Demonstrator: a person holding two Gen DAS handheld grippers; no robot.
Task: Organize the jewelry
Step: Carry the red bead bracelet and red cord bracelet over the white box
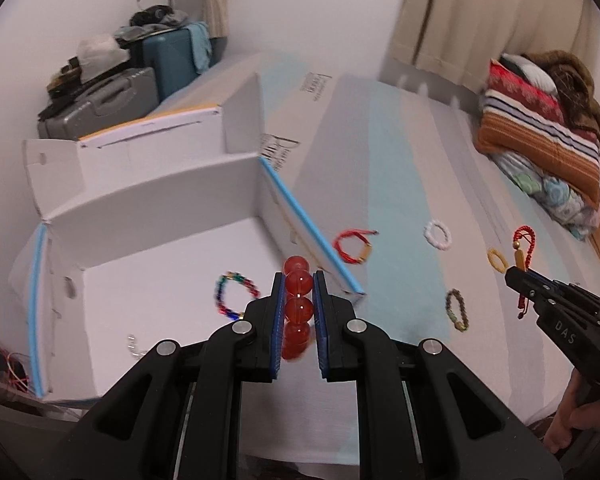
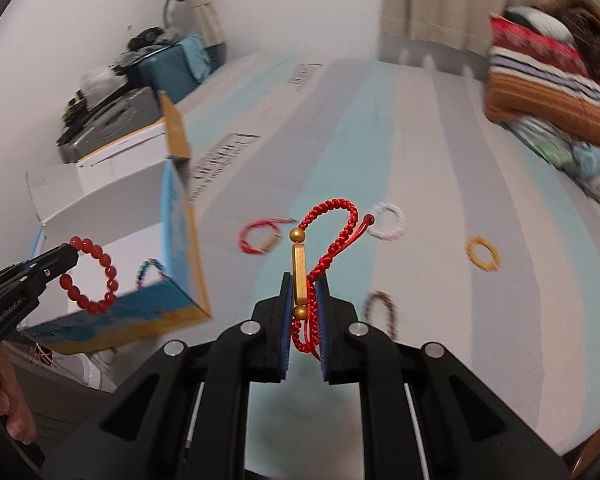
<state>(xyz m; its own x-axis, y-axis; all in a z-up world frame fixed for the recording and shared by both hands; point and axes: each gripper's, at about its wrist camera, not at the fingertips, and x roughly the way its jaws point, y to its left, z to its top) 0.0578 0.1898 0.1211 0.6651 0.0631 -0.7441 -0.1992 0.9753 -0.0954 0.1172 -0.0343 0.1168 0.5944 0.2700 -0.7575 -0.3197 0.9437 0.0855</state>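
Observation:
My left gripper (image 1: 299, 277) is shut on a red bead bracelet (image 1: 298, 307) and holds it above the near right corner of the open white cardboard box (image 1: 160, 200). From the right wrist, that bracelet (image 2: 100, 280) hangs as a full loop from the left gripper (image 2: 69, 255) in front of the box (image 2: 180, 220). My right gripper (image 2: 304, 282) is shut on a red braided cord bracelet (image 2: 332, 216) with a gold bar, above the striped bed. A multicoloured bracelet (image 1: 236, 294) lies inside the box.
On the bedsheet lie a red cord bracelet (image 1: 354, 246), a white bead bracelet (image 1: 437, 234), a yellow one (image 1: 497, 260) and a brown one (image 1: 456, 308). Folded blankets (image 1: 540, 120) are piled at the far right. Suitcases (image 1: 112, 96) stand behind the box.

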